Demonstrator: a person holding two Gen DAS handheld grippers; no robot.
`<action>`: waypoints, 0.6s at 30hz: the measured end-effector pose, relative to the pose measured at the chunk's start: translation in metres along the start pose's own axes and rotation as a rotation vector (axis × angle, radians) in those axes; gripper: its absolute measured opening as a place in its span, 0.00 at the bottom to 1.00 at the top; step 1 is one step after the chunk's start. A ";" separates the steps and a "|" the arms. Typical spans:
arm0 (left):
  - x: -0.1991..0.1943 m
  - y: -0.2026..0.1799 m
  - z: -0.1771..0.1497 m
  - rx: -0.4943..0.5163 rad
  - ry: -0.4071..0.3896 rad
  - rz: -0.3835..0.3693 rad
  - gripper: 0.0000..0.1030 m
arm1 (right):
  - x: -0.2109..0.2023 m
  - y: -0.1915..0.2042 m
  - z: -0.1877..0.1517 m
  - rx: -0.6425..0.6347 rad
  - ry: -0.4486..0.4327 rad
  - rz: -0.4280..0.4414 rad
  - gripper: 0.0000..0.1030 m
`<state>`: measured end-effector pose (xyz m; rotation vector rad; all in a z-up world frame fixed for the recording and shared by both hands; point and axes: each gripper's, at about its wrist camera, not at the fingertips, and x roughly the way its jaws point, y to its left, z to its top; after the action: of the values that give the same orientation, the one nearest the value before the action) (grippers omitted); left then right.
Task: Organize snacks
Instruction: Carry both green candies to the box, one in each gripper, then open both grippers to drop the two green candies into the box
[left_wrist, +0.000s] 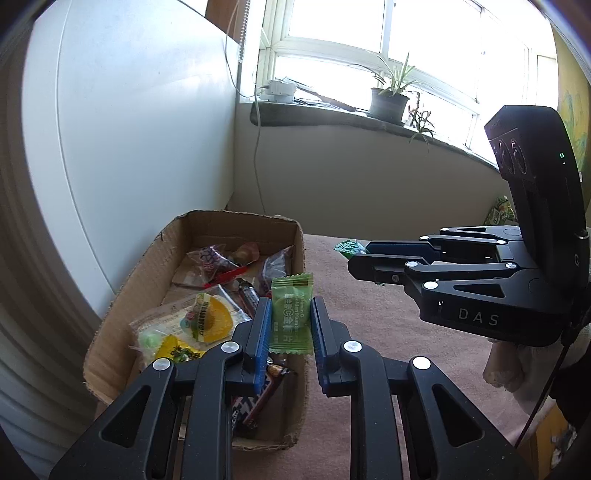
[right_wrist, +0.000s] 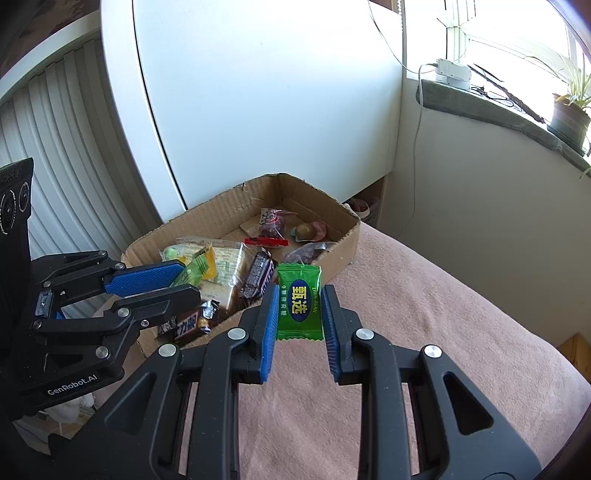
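Both jaws are pinched shut on sachets, the left gripper (left_wrist: 290, 321) holding a pale green plum-candy sachet (left_wrist: 291, 314) above the snack-filled brown cardboard box (left_wrist: 147, 258), the right gripper (right_wrist: 300, 314) holding a bright green sachet (right_wrist: 299, 306) nearer, over pink cloth (right_wrist: 424, 314); delivery seems underway, each needing release above the box.

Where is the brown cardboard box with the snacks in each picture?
Left wrist view: the brown cardboard box sits left of centre, behind the left gripper that holds a pale green sachet.
Right wrist view: the box sits at centre, beyond the right gripper, which holds a bright green sachet.
Shared landmark: the potted plant on the windowsill, at the right edge in the right wrist view.
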<state>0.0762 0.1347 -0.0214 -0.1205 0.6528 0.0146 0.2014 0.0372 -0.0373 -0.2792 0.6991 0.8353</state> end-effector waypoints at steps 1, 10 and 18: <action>-0.002 0.005 0.000 -0.007 -0.003 0.009 0.19 | 0.004 0.005 0.004 -0.006 0.000 0.010 0.23; -0.008 0.040 -0.001 -0.054 -0.015 0.061 0.19 | 0.035 0.041 0.030 -0.038 0.004 0.071 0.23; -0.012 0.053 -0.003 -0.081 -0.024 0.082 0.20 | 0.043 0.047 0.041 -0.021 0.000 0.096 0.23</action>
<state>0.0620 0.1871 -0.0224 -0.1711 0.6331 0.1210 0.2042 0.1125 -0.0335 -0.2664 0.7082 0.9346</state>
